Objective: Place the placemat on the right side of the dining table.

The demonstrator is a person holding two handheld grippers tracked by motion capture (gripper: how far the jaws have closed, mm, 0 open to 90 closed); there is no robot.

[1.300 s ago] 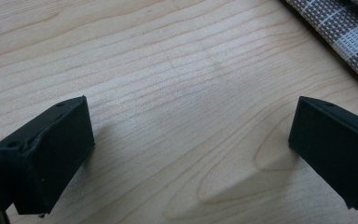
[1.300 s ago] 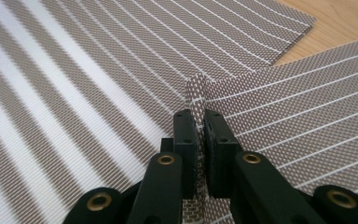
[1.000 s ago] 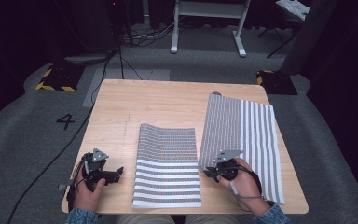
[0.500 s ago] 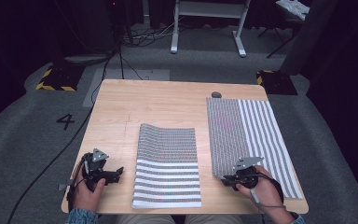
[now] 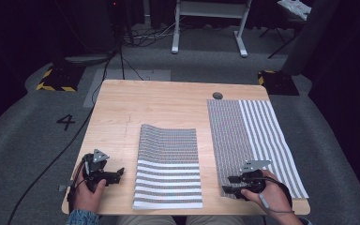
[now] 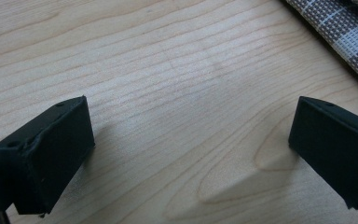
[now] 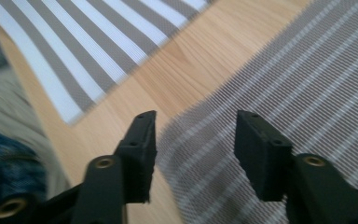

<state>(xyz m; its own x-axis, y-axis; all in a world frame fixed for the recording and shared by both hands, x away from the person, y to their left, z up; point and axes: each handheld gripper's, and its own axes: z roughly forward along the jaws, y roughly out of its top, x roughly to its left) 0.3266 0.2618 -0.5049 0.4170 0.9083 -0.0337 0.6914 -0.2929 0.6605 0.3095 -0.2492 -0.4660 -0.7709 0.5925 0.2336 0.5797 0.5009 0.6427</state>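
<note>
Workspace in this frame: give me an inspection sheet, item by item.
Surface: wooden table, level.
Job's things: right cloth spread flat; middle cloth folded, far edge slightly lifted.
Clutter: small dark round object by the far edge.
Grippers: left tool open over bare wood; right tool has just been opening, over the right cloth's near corner, pads off it.
Cables: one runs across the floor from the left tool.
Surroundings: grey floor, a "4" mark, white frame legs.
</note>
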